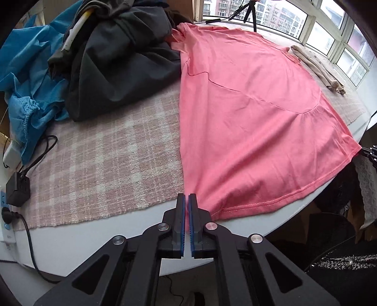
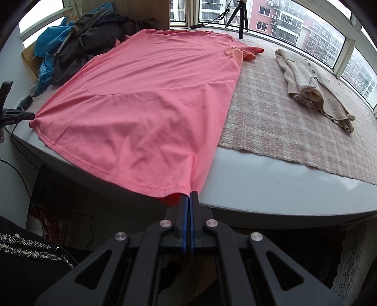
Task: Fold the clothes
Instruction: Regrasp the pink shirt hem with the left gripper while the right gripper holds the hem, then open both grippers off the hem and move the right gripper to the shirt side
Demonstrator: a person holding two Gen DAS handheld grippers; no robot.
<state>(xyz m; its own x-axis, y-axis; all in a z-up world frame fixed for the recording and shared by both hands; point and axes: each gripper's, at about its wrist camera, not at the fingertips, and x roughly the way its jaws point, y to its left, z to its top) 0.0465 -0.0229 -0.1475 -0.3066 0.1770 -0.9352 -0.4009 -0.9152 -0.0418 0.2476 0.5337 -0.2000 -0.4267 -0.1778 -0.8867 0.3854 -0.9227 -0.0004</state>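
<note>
A pink shirt (image 1: 247, 113) lies spread flat on the plaid mat (image 1: 106, 153), its hem hanging over the table's front edge. My left gripper (image 1: 188, 200) is shut on the shirt's left hem corner, and the fabric puckers toward its tips. In the right wrist view the pink shirt (image 2: 146, 94) runs away from me. My right gripper (image 2: 188, 195) is shut on the right hem corner just past the table edge. The left gripper (image 2: 21, 116) shows at the far left, pinching the other corner. The right gripper (image 1: 370, 150) peeks in at the left wrist view's right edge.
A dark garment pile (image 1: 113, 58) and blue clothing (image 1: 26, 82) lie at the back left. A folded beige cardigan (image 2: 313, 82) rests on the mat (image 2: 282, 122) to the right. A tripod (image 2: 240, 21) stands by the window. A power strip and cables (image 1: 16, 188) sit on the left edge.
</note>
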